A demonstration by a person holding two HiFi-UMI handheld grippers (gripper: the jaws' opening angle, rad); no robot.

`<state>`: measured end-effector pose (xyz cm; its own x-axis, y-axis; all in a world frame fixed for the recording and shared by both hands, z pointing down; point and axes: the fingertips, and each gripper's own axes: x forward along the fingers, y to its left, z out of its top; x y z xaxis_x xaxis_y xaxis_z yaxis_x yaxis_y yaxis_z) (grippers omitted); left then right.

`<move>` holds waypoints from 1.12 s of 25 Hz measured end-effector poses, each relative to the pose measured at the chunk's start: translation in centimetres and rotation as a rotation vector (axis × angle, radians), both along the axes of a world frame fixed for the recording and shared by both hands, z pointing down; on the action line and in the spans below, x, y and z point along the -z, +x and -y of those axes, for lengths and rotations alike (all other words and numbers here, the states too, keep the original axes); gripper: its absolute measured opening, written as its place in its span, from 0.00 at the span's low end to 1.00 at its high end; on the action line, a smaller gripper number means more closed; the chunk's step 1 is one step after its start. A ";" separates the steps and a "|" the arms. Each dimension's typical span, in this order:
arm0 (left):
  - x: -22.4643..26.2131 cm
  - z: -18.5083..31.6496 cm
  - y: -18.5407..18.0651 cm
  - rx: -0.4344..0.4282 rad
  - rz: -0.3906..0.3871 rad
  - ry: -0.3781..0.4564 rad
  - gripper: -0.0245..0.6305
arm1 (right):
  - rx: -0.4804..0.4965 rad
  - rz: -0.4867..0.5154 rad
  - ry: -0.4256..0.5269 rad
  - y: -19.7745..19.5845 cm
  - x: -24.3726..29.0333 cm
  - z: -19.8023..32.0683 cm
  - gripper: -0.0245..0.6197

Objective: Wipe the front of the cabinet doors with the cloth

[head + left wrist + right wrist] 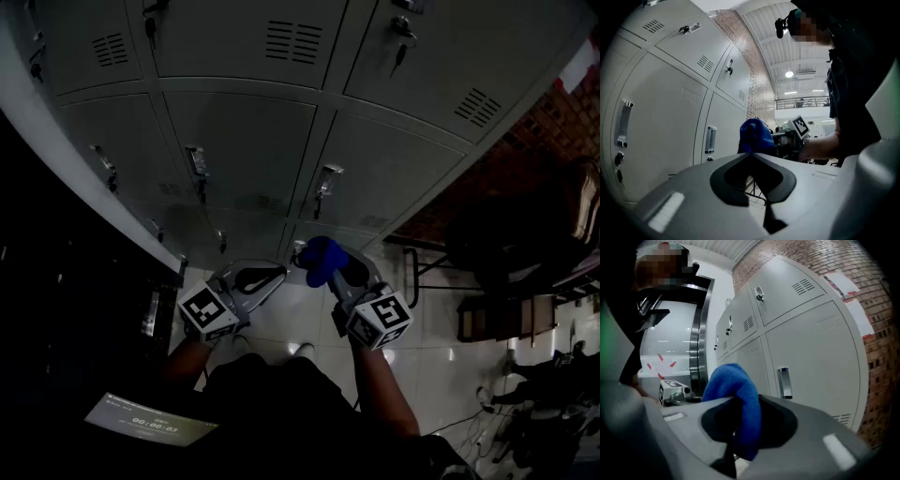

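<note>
- Down low by the doors point(239, 141): my right tongs point(743, 437) are clamped on the bunched blue cloth point(731, 385). Can't tell if it's touching the metal.
- Left tongs point(757, 187) are closed on nothing, just beside.
- I'd press the cloth flat and wipe in overlapping rows, working round the handles point(784, 382).
- The screen point(150, 420) digits are too blurry to read, and I see no brands.

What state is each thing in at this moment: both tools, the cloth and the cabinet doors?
Left tool: shut, nothing between its jaws.
Right tool: shut on the blue cloth.
Blue cloth: bunched up, clamped, appears clear of the doors.
Cabinet doors: all closed.
</note>
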<state>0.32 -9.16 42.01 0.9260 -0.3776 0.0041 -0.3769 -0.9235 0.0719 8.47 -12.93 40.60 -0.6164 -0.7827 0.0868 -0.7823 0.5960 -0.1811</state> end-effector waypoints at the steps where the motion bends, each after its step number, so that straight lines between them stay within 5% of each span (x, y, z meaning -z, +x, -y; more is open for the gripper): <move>1: 0.0 0.0 -0.2 -0.001 -0.001 -0.001 0.04 | -0.021 -0.001 0.005 0.2 0.7 0.8 0.15; 9: -0.4 0.3 -2.4 0.009 -0.002 -0.009 0.04 | -0.176 -0.082 0.060 1.8 5.9 7.3 0.15; 28: -1.2 1.2 -6.2 0.047 -0.007 -0.030 0.04 | -0.294 -0.185 0.209 1.1 14.1 14.8 0.15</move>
<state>-5.90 -10.40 43.16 0.9071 -0.4207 0.0097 -0.4194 -0.9020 0.1021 9.52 -27.72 26.48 -0.3525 -0.9358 -0.0045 -0.9330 0.3510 0.0796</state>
